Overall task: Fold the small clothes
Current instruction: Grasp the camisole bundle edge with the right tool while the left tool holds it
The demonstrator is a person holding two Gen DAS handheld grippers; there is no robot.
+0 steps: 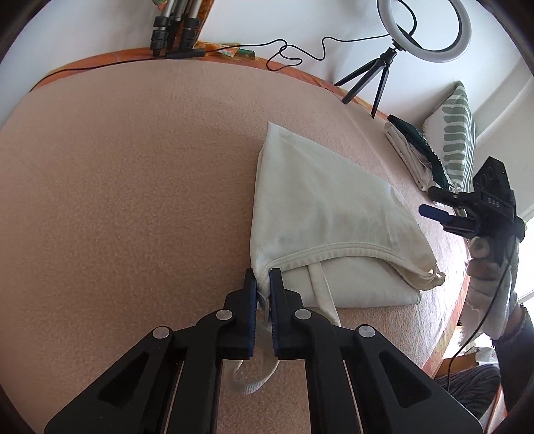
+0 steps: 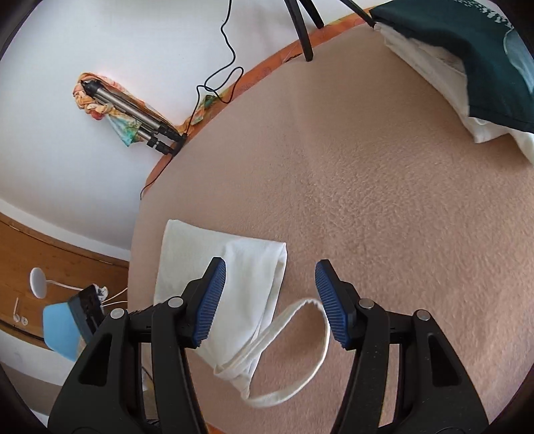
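- One cream garment (image 1: 320,213) on the pink blanket (image 1: 133,183), partly folded, right of centre in the left wrist view; hem edge faces the camera.
- Two grippers. Left gripper (image 1: 263,278) pinched tight on the garment's near left corner, blue pads pressed on the fabric.
- Right gripper (image 2: 270,283) spread wide, nothing between the pads, hovering above the garment (image 2: 247,283); whether it touches the cloth isn't clear.
- One loose strap loop (image 2: 313,334) lies on the blanket under the right gripper's gap.
- One stack of folded clothes (image 1: 414,150), dark green piece on top of white ones, far right edge of the bed.
- Two tripods: ring light (image 1: 424,30) on a small black one, plus folded silver legs (image 1: 173,23).
- Only the left wrist view shows: striped pillow (image 1: 457,133), right gripper (image 1: 437,203) from outside, gloved hand (image 1: 484,267) holding it.
- Only the right wrist view shows: wooden floor (image 2: 60,260), blue item (image 2: 60,327), the strap's full loop.
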